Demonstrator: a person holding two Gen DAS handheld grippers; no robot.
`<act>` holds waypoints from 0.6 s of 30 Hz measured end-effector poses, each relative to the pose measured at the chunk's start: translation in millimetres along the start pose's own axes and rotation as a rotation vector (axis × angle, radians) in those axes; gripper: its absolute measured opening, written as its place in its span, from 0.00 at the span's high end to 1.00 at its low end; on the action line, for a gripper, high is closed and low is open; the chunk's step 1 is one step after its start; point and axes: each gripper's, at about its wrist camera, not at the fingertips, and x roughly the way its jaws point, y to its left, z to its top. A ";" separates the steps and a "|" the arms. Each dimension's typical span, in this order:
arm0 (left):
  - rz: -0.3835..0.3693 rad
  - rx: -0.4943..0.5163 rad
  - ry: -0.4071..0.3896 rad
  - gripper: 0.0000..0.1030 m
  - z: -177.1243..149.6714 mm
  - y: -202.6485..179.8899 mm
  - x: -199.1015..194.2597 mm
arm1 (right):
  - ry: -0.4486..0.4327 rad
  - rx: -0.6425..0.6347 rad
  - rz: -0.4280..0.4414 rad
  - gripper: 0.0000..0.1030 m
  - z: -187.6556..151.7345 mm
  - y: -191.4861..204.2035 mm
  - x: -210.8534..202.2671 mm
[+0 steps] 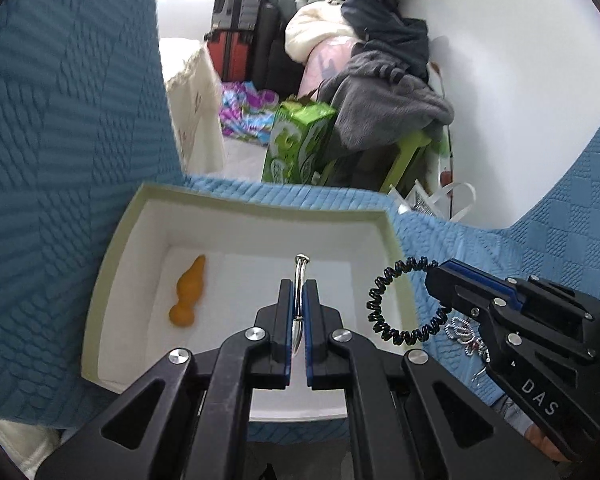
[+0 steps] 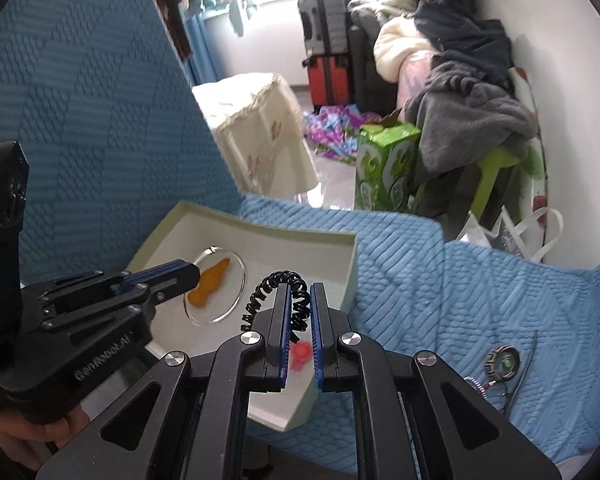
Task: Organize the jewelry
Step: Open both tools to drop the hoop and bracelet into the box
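Note:
A white open box (image 1: 260, 210) (image 2: 352, 256) sits on a blue quilted cover. An orange pendant (image 1: 189, 292) (image 2: 212, 282) lies inside it. My left gripper (image 1: 299, 292) is shut on a silver bangle (image 1: 299, 280), held over the box; from the right wrist view the left gripper (image 2: 194, 274) shows the bangle as a thin ring (image 2: 242, 276) around the pendant. My right gripper (image 2: 299, 296) is shut on a black spiral hair tie (image 2: 278, 284), at the box's right edge; the right gripper (image 1: 436, 276) and tie (image 1: 380, 296) show in the left view. A small red piece (image 2: 300, 356) lies in the box.
Loose jewelry lies on the cover to the right of the box: a round striped pendant (image 2: 502, 360), a beaded chain (image 2: 476, 384) and a silver beaded piece (image 1: 462, 330). Beyond the cover's edge are a green carton (image 1: 296, 140), suitcases (image 1: 236, 20) and piled clothes (image 1: 380, 80).

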 end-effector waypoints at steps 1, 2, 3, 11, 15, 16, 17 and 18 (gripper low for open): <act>0.004 -0.008 0.006 0.96 -2.4 2.6 2.6 | 0.005 -0.007 -0.002 0.94 -0.7 0.9 1.7; 0.007 -0.013 0.010 0.96 -3.4 4.0 5.1 | 0.014 -0.016 -0.004 0.93 -1.7 3.3 6.0; 0.008 -0.015 0.011 0.96 -4.6 5.1 5.1 | 0.022 -0.020 -0.002 0.93 -2.3 4.7 9.7; 0.003 -0.036 0.017 0.96 -6.9 10.3 7.6 | 0.063 -0.022 0.012 0.93 -9.8 7.6 21.6; 0.030 -0.002 0.002 0.96 -4.1 2.7 1.1 | 0.057 -0.016 0.043 0.90 -6.2 4.5 18.7; 0.028 0.003 -0.008 0.96 -3.5 0.9 -3.7 | 0.051 -0.016 0.043 0.88 -5.5 3.7 16.2; 0.024 0.004 -0.023 0.96 -2.4 -0.3 -9.5 | 0.042 -0.018 0.042 0.85 -4.5 2.7 12.8; 0.026 0.004 -0.034 0.96 -1.0 -1.1 -14.2 | 0.025 -0.020 0.042 0.83 -3.3 1.8 7.9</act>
